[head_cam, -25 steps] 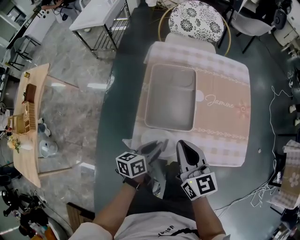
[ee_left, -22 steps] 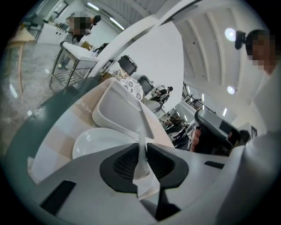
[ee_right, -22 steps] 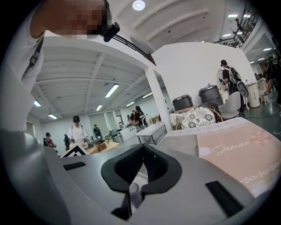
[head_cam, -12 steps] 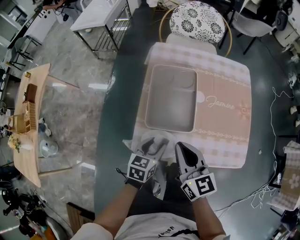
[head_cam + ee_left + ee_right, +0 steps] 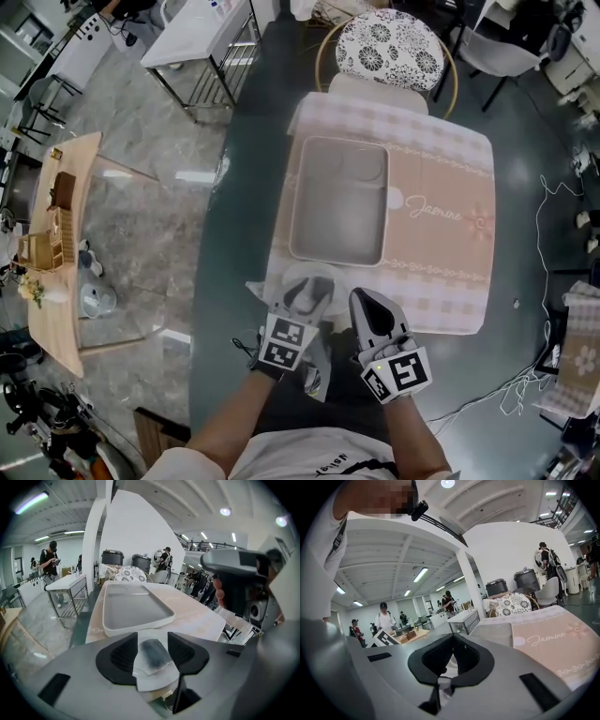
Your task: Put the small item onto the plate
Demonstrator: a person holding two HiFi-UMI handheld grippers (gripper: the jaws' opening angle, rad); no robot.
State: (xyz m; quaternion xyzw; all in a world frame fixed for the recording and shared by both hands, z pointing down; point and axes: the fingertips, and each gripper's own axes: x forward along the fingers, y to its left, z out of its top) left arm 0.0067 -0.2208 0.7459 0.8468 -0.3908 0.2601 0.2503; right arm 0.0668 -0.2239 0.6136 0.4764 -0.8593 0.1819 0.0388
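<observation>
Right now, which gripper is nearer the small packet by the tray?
Left. The left gripper has its jaws opening either side of the small packet, pads off it. The right gripper sits off to the packet's right, jaws together.

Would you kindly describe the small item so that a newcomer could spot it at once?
The dark table bears a pink placemat carrying a grey tray. Before the tray's near edge sits a small white plate, where the left tool is opening its jaws. Between them lies the small item: a dark packet in clear wrap, the only dark thing there.
</observation>
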